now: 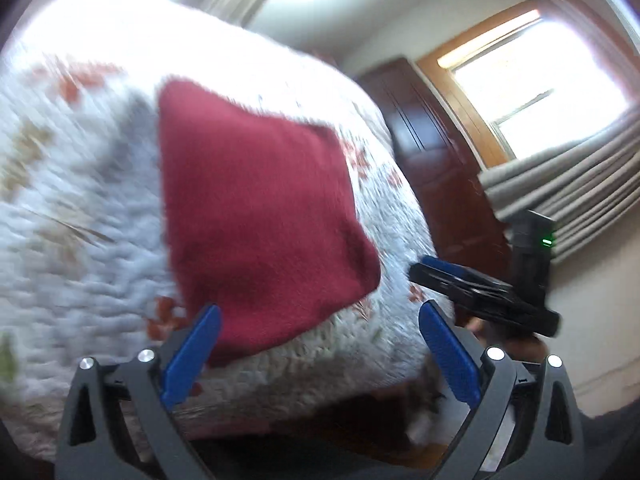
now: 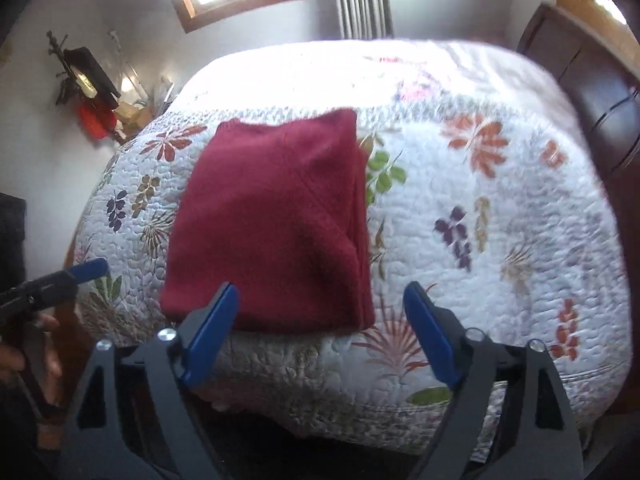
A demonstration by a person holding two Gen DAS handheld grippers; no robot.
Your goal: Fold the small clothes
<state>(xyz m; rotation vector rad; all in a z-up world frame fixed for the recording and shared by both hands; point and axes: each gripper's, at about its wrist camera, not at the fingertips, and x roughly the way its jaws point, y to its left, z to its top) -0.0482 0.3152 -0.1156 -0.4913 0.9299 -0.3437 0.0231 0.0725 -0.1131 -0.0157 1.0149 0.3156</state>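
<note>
The bed, under a white floral quilt, filled both views; a dark wooden headboard stood at its right end. The red garment lay flat on the quilt as a folded rectangle, near the bed's front edge and left of centre; its long axis ran away from the front edge toward the far side, with layered fold edges along its right side and what appeared to be a neckline at the far end. The right gripper hovered just off the near short edge, jaws open and empty, the garment directly ahead. The left gripper was likewise open and empty, the garment ahead and slightly left; that view was blurred. Judged: both were about equally near, the right more squarely aligned; folding appeared largely complete.
</note>
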